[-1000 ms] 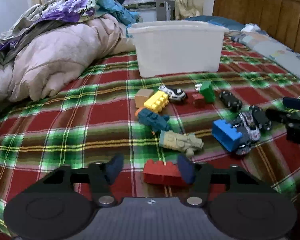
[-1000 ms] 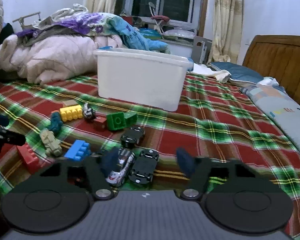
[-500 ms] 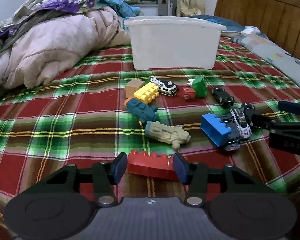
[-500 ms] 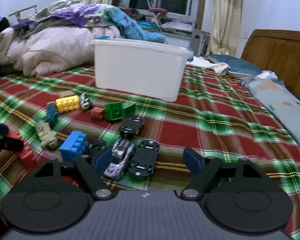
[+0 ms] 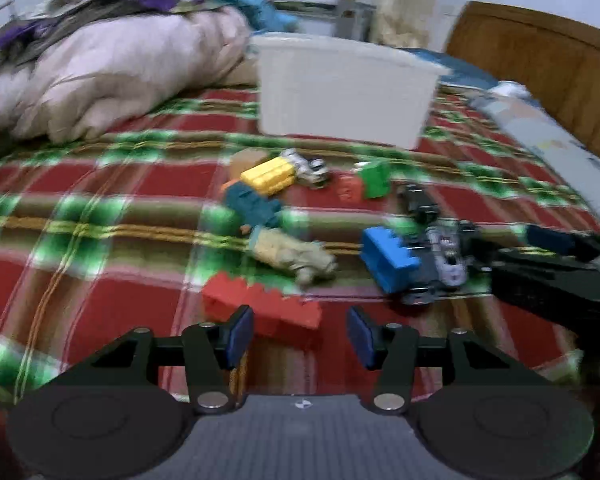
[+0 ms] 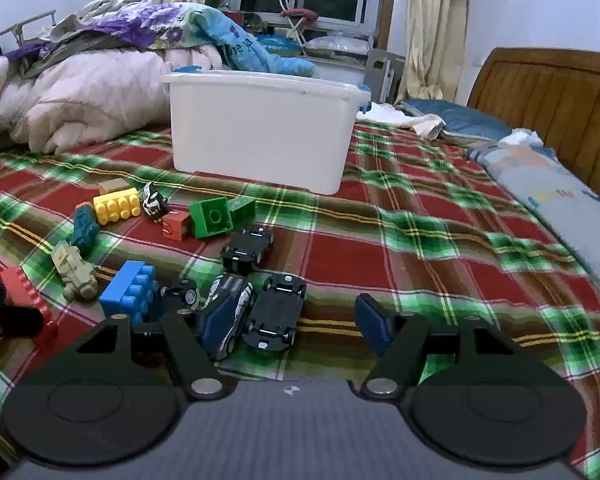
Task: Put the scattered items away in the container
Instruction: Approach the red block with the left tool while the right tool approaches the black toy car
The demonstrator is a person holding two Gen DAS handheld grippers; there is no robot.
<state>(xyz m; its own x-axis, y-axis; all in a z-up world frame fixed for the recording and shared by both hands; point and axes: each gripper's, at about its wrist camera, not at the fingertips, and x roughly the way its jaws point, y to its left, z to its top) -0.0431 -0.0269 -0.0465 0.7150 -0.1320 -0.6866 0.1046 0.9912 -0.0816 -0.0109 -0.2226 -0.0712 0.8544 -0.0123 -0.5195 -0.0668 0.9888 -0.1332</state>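
Left wrist view: I am hovering my left gripper (image 5: 298,330), jaws apart and gripping nothing, at the red brick (image 5: 260,306) lying well in front of the white container (image 5: 344,92), risking a skewed pinch, its near end sitting beside one pad.

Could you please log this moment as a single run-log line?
left gripper: open, around long red plastic brick | right gripper: open, closing over toy cars | white plastic bin: contents unseen

Both the left gripper (image 5: 298,330) and the right gripper (image 6: 294,322) look alike: black angular linkage arms, blue rectangular finger pads (image 5: 236,334), silver round screws, two black discs flanking a grey ribbed body.
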